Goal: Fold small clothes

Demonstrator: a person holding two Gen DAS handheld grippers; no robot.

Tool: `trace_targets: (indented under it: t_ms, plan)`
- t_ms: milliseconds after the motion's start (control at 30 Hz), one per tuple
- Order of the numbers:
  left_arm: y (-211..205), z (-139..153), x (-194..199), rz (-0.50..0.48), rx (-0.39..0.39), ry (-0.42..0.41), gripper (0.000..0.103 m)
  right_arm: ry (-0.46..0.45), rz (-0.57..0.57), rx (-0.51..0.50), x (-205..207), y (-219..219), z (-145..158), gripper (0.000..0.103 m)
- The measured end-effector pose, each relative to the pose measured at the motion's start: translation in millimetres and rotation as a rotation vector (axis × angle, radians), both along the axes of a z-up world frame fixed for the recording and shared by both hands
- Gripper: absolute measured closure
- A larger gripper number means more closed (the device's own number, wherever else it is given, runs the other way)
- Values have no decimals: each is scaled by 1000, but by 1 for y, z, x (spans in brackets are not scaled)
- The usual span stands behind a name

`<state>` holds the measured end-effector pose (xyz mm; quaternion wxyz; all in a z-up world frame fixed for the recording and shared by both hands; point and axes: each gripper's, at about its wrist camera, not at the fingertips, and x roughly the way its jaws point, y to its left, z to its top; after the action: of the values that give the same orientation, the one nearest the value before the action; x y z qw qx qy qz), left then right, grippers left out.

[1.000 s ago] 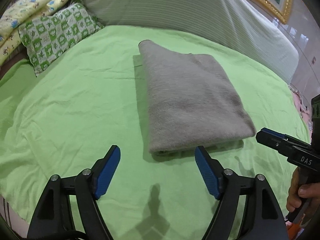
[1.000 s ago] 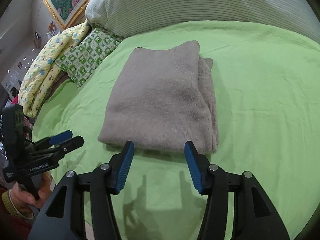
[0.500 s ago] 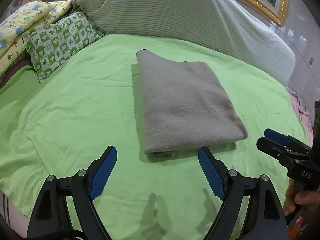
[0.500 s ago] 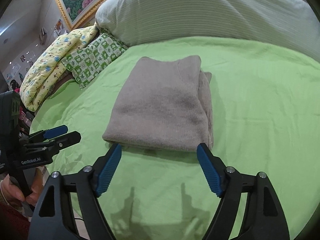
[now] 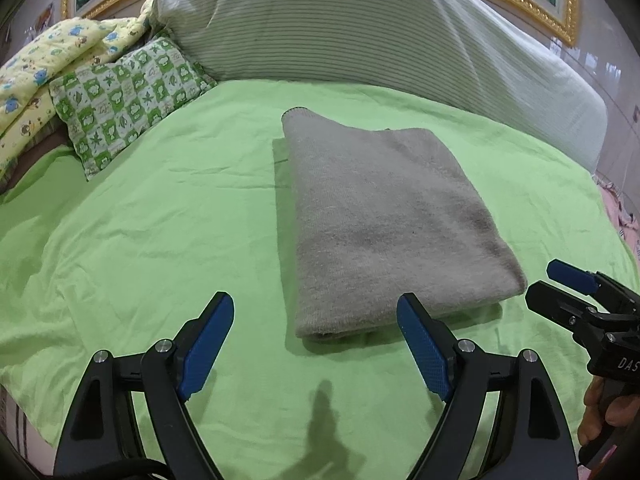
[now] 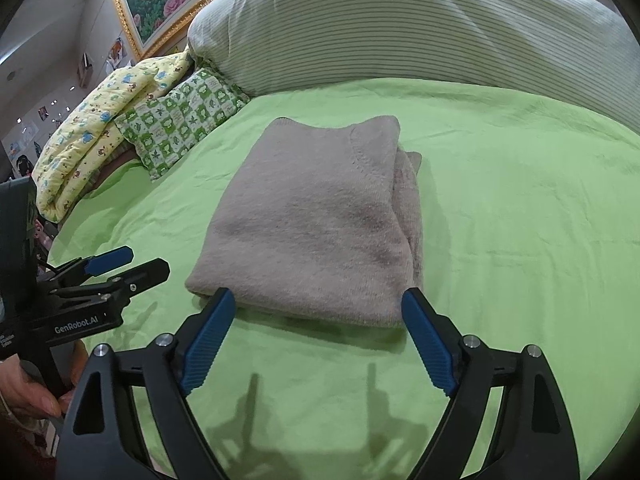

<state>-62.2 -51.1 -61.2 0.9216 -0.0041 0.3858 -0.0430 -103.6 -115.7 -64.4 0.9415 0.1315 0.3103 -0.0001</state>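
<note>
Overhead, both jaws wide apart above green bedsheet [image 5: 160,240], folded grey sweater [image 5: 384,220] centred.

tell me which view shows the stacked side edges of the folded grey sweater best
The right wrist view: the folded grey sweater shows its layered edges along its right side. The left wrist view shows mostly the smooth top and a rounded fold.
</note>
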Motion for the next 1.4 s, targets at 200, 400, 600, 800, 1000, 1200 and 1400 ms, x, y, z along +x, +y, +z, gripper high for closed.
trace_targets:
  t_ms: [200, 400, 600, 800, 1000, 1200, 1400]
  plan:
    - [-7, -6, 5, -6, 40, -5, 19, 20, 5, -6, 9, -1, -8, 17]
    - [-14, -10, 6, -7, 77, -11, 18, 20, 7, -18, 12, -2, -11, 16]
    - [-19, -12, 9, -12, 96, -14, 18, 14, 1, -28, 18, -2, -12, 15]
    - [-19, -12, 12, -6, 94, -14, 18, 9, 12, -34, 23, -1, -12, 15]
    - [-17, -11, 15, 0, 88, -14, 17, -2, 28, -46, 26, 2, -12, 15]
    - [-17, -10, 17, 2, 92, -16, 17, -8, 34, -54, 29, 3, -9, 14]
    - [-17, -10, 19, 5, 89, -11, 16, -4, 27, -45, 31, 1, -9, 14]
